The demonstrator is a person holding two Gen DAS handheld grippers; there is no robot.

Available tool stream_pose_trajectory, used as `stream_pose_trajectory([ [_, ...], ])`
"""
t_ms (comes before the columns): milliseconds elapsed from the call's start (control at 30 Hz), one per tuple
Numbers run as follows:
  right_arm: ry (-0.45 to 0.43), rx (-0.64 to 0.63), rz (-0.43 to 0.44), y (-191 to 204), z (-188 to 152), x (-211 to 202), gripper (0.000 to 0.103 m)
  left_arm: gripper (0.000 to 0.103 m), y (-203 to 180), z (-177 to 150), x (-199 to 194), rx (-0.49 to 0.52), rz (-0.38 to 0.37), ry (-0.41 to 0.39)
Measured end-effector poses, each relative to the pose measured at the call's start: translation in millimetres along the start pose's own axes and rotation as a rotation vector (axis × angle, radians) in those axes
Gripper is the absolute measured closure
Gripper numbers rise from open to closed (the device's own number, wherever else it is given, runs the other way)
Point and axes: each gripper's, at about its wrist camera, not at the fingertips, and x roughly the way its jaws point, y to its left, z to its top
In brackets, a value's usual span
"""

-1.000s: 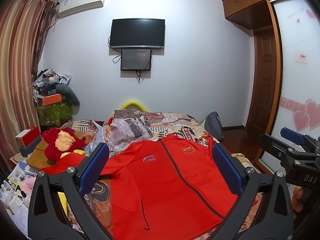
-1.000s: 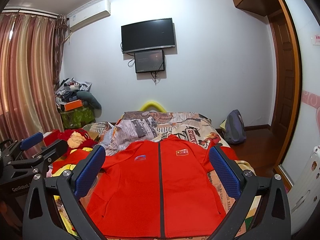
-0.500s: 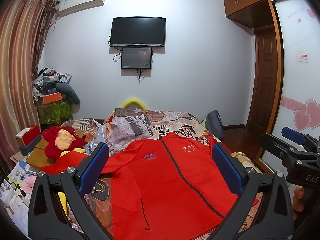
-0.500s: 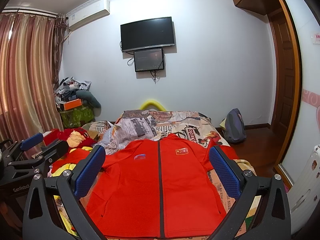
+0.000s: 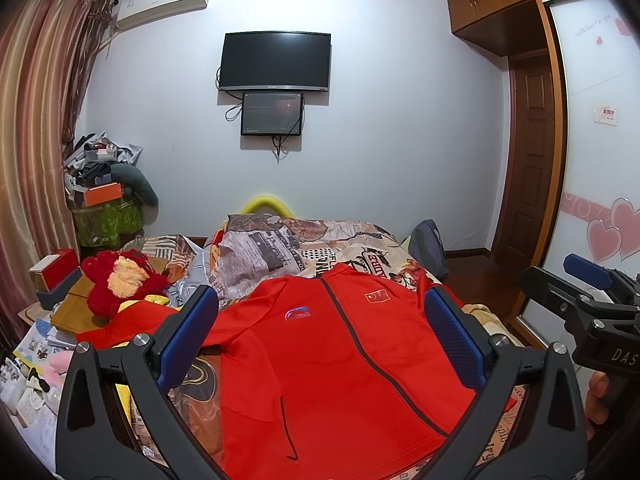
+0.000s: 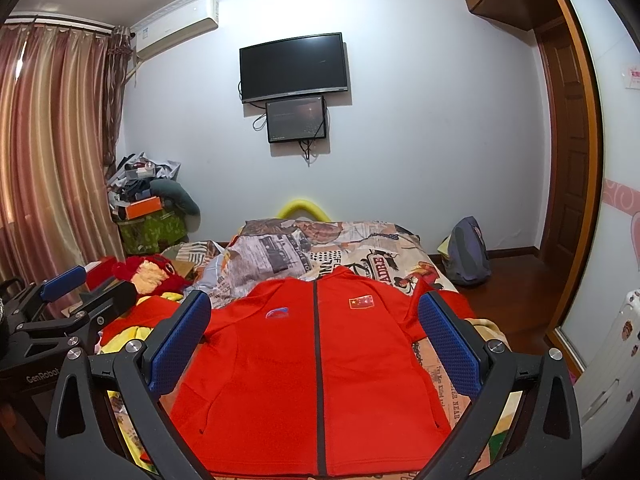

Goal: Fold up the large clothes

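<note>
Left wrist view: the left gripper (image 5: pixel 320 336) hangs with jaws wide, holding nothing, above a red jacket (image 5: pixel 332 364) spread flat, front up, on the bed (image 5: pixel 320 240). The jacket's hem is cut off at the bottom edge. The right gripper (image 5: pixel 588 280) pokes in from the right. A red plush toy (image 5: pixel 120 280) lies left of the bed, and a television (image 5: pixel 276 62) hangs on the far wall.

Right wrist view: the right gripper (image 6: pixel 314 340) is also wide and empty over the zipped jacket (image 6: pixel 316 380). Its left sleeve is hidden behind a finger. A backpack (image 6: pixel 468 256) sits on the floor to the right, with curtains (image 6: pixel 52 152) on the left.
</note>
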Motion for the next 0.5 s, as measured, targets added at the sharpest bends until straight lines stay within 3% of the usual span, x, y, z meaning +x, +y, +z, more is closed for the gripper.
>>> stream_pose_trajectory([
  [500,0.031,-0.004,-0.005,3,1,13,0.0,0.0,10,-4,13,-0.015,0.009,0.017],
])
